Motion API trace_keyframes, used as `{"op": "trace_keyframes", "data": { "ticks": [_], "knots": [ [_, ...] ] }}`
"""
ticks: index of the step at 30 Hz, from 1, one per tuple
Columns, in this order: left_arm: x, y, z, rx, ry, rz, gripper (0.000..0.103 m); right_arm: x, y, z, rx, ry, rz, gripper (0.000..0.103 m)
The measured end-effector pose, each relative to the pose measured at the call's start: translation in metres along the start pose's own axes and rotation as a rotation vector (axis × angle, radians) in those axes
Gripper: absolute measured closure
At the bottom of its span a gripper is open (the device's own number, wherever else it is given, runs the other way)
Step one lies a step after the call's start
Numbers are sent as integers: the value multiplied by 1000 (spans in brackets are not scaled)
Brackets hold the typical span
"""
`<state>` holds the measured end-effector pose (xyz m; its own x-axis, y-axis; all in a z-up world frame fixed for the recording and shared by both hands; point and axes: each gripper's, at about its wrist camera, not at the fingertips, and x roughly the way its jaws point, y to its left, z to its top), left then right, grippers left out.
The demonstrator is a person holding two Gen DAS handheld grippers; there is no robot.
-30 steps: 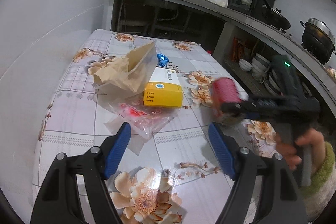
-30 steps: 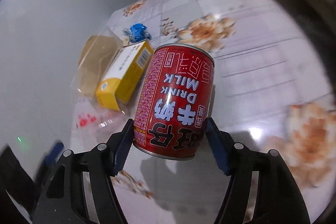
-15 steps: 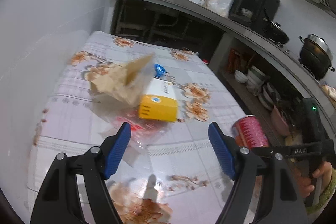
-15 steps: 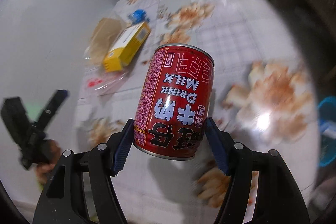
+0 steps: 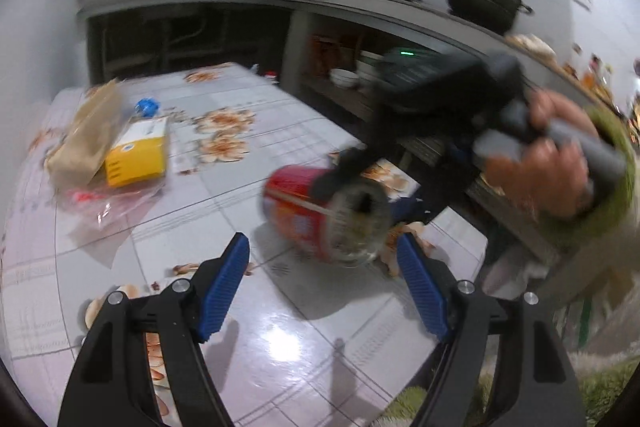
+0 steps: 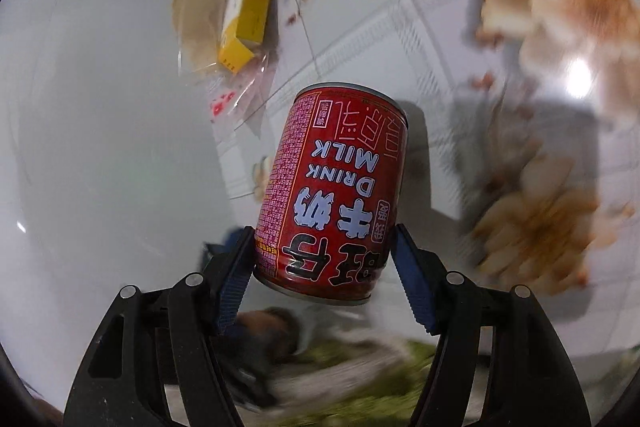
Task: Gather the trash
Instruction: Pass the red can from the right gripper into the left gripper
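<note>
Metal, paper, plastic, glossy cloth

The red can (image 6: pixel 332 191) is shiny metal; the yellow box (image 5: pixel 138 157) matt cardboard; the table cover (image 5: pixel 288 339) glossy.

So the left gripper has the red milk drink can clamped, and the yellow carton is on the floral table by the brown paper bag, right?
Not quite: the right gripper is shut on the red milk drink can, as the right wrist view shows. The left gripper is open and holds nothing. The yellow carton does lie on the floral table by the brown paper bag.

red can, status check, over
Right tool shut on red can, lifted off table. Left tool open, empty. Yellow box uncollected.
</note>
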<state>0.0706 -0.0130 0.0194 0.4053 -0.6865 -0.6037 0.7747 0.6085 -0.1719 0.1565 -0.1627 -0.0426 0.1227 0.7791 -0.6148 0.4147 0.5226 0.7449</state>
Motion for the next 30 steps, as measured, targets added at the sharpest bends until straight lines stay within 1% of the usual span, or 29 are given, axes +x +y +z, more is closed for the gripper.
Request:
{"op": "trace_keyframes", "data": {
  "ticks": [2,4,6,7,11,13,15,18,19,23,26,28,30],
  "knots": [
    [2,-6,-2,14,-2,14,28,10,1,-1,59,49,56,39],
    [6,-9,-3,15,-4,43,28,19,4,-1,96,74,83,39],
    [10,-8,-5,-4,0,68,28,29,1,-1,146,92,126,39],
    [10,-5,-4,-17,1,71,28,33,0,-1,173,99,145,38],
    [8,5,-6,-72,2,56,28,41,-3,1,233,98,173,35],
    [8,11,-6,-93,-4,53,28,39,-6,-1,240,96,198,34],
    [8,16,-5,-114,-10,47,28,37,-4,0,237,80,211,33],
    [6,22,-5,-140,-12,50,28,33,0,4,217,61,213,27],
    [5,23,-6,-144,-12,47,28,32,1,3,206,57,211,26],
    [1,29,-9,-159,-16,64,28,24,4,1,147,34,170,24],
    [1,33,-8,-174,-16,89,28,13,5,-2,92,-17,147,24],
    [6,37,-6,-193,-13,106,25,8,6,-3,57,-52,135,24],
    [13,41,-2,-210,-14,105,23,-2,6,-5,18,-115,123,24]
  ]
}}
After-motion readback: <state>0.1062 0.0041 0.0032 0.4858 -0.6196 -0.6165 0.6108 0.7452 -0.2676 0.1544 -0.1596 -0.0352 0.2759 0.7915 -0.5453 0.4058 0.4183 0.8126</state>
